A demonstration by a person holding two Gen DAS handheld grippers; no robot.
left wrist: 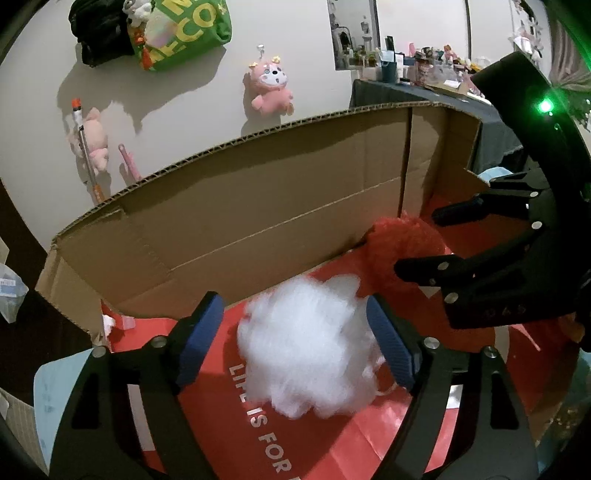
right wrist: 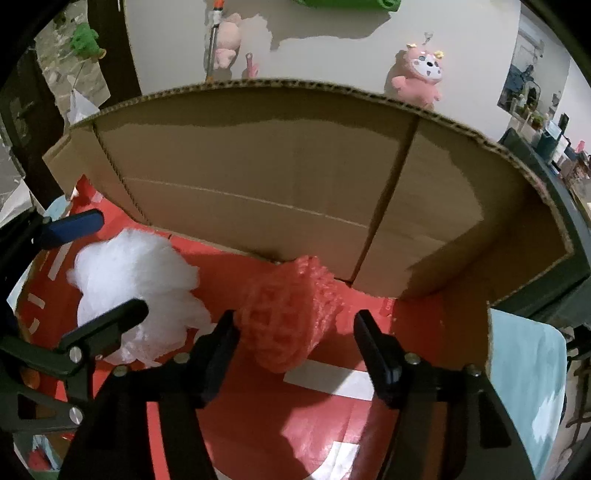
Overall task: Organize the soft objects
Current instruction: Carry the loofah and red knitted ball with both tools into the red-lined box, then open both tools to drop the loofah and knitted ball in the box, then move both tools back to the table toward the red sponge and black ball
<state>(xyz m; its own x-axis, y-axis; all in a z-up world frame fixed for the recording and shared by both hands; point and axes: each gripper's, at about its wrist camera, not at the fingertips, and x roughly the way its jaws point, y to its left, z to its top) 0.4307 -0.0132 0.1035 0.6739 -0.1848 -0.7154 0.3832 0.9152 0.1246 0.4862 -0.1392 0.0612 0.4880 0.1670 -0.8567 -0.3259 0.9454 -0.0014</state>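
Note:
A white fluffy wad of stuffing (left wrist: 310,343) lies on the red sheet (left wrist: 295,443) inside the cardboard box (left wrist: 258,206). My left gripper (left wrist: 295,339) is open, its blue pads (left wrist: 201,339) on either side of the wad, the right pad touching it. A red mesh puff (right wrist: 284,314) lies beside it, near the box wall. My right gripper (right wrist: 293,343) is open around the red puff without squeezing it. The white wad (right wrist: 136,280) and red puff (left wrist: 402,243) show in both views.
The box's tall back wall (right wrist: 258,177) stands close ahead. Pink plush toys (left wrist: 271,88) and bags (left wrist: 177,33) hang on the white wall behind. A dark table with small items (left wrist: 424,85) stands at the right. Light blue cloth (right wrist: 528,376) lies outside the box.

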